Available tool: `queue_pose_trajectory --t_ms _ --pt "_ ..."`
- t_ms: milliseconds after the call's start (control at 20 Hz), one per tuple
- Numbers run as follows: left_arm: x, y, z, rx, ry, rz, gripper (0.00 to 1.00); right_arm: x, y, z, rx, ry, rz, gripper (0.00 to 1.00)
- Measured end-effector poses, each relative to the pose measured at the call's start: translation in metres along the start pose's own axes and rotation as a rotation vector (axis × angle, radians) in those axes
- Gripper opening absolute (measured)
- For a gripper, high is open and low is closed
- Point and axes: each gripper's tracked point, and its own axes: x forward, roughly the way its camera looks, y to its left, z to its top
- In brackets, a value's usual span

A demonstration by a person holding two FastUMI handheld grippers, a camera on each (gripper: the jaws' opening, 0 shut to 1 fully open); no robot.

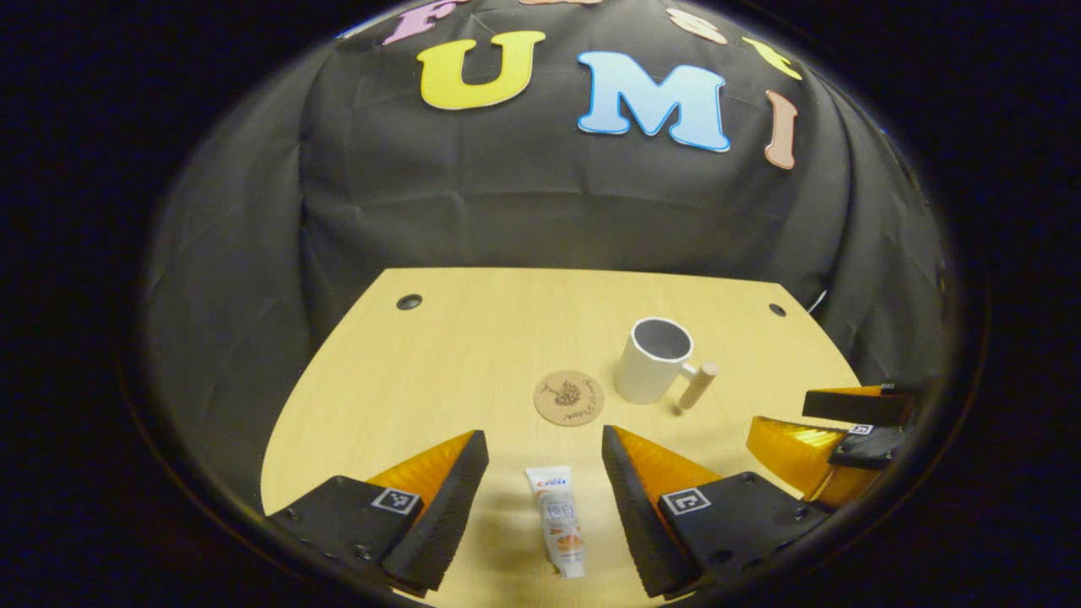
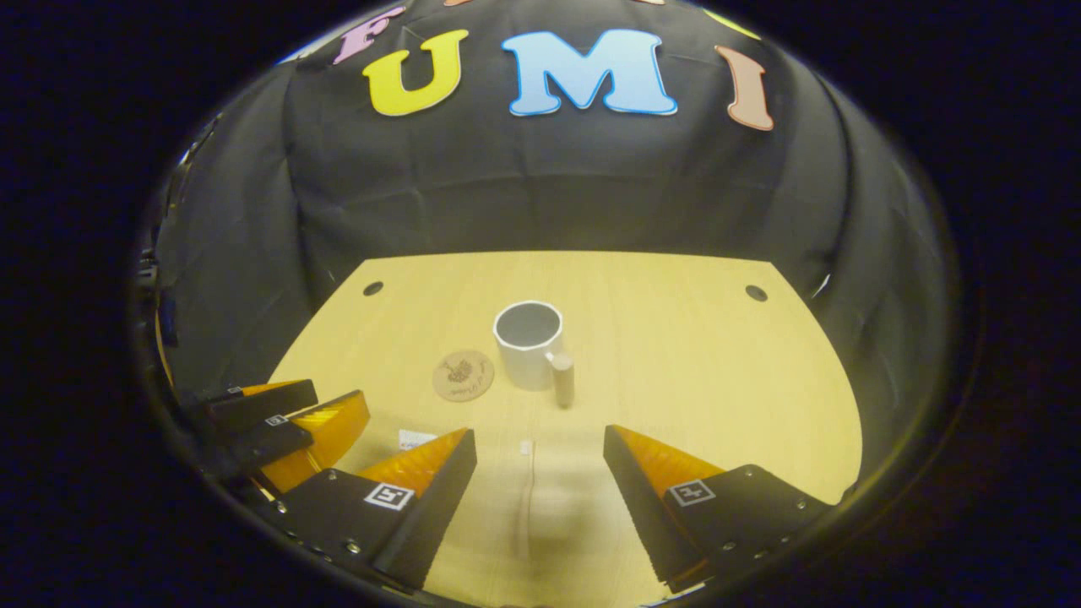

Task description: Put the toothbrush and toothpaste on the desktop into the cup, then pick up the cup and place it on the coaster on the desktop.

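The toothpaste [image 1: 558, 521] is seen lying flat on the surface [image 1: 473, 338] between the spread fingers of the left tongs [image 1: 545, 460], untouched, its long axis running near to far, cap end away from the camera. In the right gripper view the toothbrush [image 2: 525, 498] is seen as a pale, blurred strip lying near to far between the fingers of the right tongs [image 2: 540, 456], which are held wide apart and grip nothing. Farther off the round coaster [image 1: 569, 398] lies flat. Just beside it the white cup [image 1: 652, 360] stands upright, nothing seen inside, handle toward the camera. Both tongs are held low over the near edge.
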Motion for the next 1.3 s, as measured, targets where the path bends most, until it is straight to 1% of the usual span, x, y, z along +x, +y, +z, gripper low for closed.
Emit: queue_pose_trajectory --t_ms 350,550,700,900,1300 --pt "0.024 -0.006 -0.053 -0.008 0.164 -0.030 0.88 0.026 0.007 -0.049 -0.004 0.171 0.018 0.93" --pt "0.034 -0.008 -0.091 -0.011 0.302 -0.028 0.89 0.041 0.008 -0.076 -0.001 0.264 0.020 0.94" --pt "0.040 -0.010 -0.108 -0.036 0.371 -0.028 0.90 0.047 0.006 -0.090 -0.001 0.327 0.014 0.94" --pt "0.047 -0.007 -0.124 -0.037 0.430 -0.020 0.90 0.056 0.005 -0.108 -0.013 0.393 0.010 0.93" --pt "0.057 -0.006 -0.145 -0.060 0.518 0.005 0.90 0.071 0.003 -0.125 -0.048 0.473 -0.013 0.94"
